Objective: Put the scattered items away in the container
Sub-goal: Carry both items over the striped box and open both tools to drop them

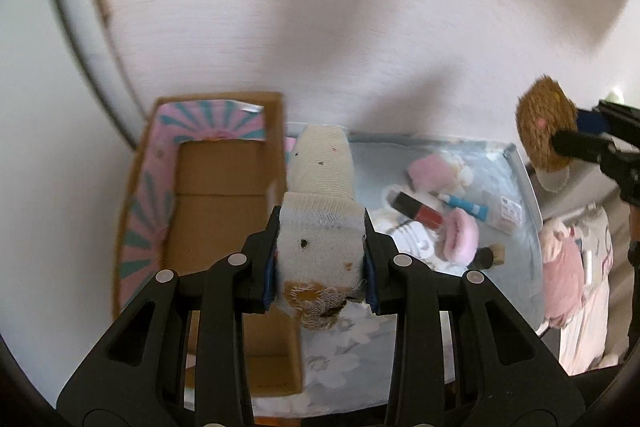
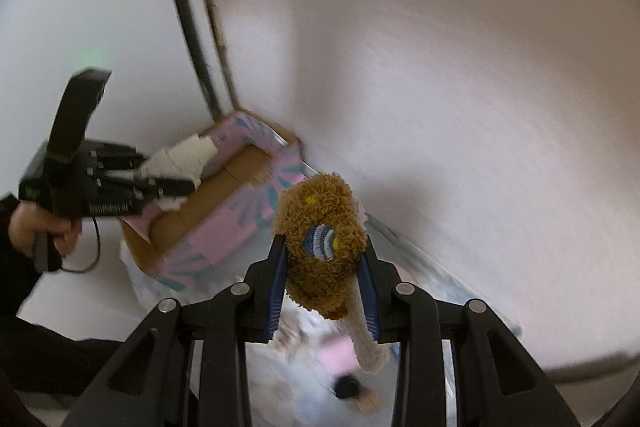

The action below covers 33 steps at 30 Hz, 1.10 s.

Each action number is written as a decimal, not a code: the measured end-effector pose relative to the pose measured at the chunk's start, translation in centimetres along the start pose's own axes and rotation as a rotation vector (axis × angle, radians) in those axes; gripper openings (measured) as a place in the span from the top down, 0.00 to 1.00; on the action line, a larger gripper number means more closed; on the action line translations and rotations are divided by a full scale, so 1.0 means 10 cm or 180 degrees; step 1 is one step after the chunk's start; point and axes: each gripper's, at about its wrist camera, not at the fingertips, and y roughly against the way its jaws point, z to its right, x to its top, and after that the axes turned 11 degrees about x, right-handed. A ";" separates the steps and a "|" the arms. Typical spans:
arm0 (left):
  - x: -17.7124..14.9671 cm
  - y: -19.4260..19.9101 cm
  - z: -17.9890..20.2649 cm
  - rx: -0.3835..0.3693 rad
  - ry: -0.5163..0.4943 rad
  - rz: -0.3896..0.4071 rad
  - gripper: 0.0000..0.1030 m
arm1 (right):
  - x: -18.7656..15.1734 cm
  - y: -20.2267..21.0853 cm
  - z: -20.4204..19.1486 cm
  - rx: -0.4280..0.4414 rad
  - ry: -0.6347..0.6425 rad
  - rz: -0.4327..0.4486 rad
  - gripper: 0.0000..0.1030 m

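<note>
My left gripper (image 1: 320,259) is shut on a cream knitted sock (image 1: 320,183), held above the right edge of an open cardboard box (image 1: 220,179) with pink and teal printed flaps. In the right wrist view the same left gripper (image 2: 176,183) holds the sock (image 2: 184,157) over the box (image 2: 216,203). My right gripper (image 2: 324,267) is shut on a brown fuzzy sock (image 2: 320,243) with a blue embroidered patch, lifted to the right of the box. The left wrist view shows that brown sock (image 1: 546,131) in the right gripper (image 1: 560,143) at the far right.
A pale floral tabletop (image 1: 512,187) carries a red lip gloss tube (image 1: 418,211), a blue tube (image 1: 466,205), pink fluffy pieces (image 1: 460,235), a white clip (image 1: 416,241) and a small brush (image 1: 490,255). Pink fabric (image 1: 560,275) lies at the right. A white wall (image 1: 360,27) stands behind. A hand (image 2: 36,227) holds the left gripper.
</note>
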 end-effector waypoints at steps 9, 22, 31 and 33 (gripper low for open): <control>-0.23 -0.01 -0.55 0.0182 0.0417 -0.0061 0.71 | 0.82 -0.74 -0.49 0.0380 0.0161 -0.0243 0.70; -0.70 -0.54 -1.04 0.0351 0.0836 -0.0430 0.71 | 1.09 -2.17 -0.81 0.0733 -0.0048 -0.0769 0.70; -0.89 -0.80 -1.06 0.0350 0.0908 -0.0596 0.71 | 1.06 -2.59 -0.82 0.0804 -0.0126 -0.0871 0.70; -0.90 -0.80 -1.08 0.0358 0.0908 -0.0597 0.71 | 1.09 -2.62 -0.82 0.0803 -0.0119 -0.0877 0.70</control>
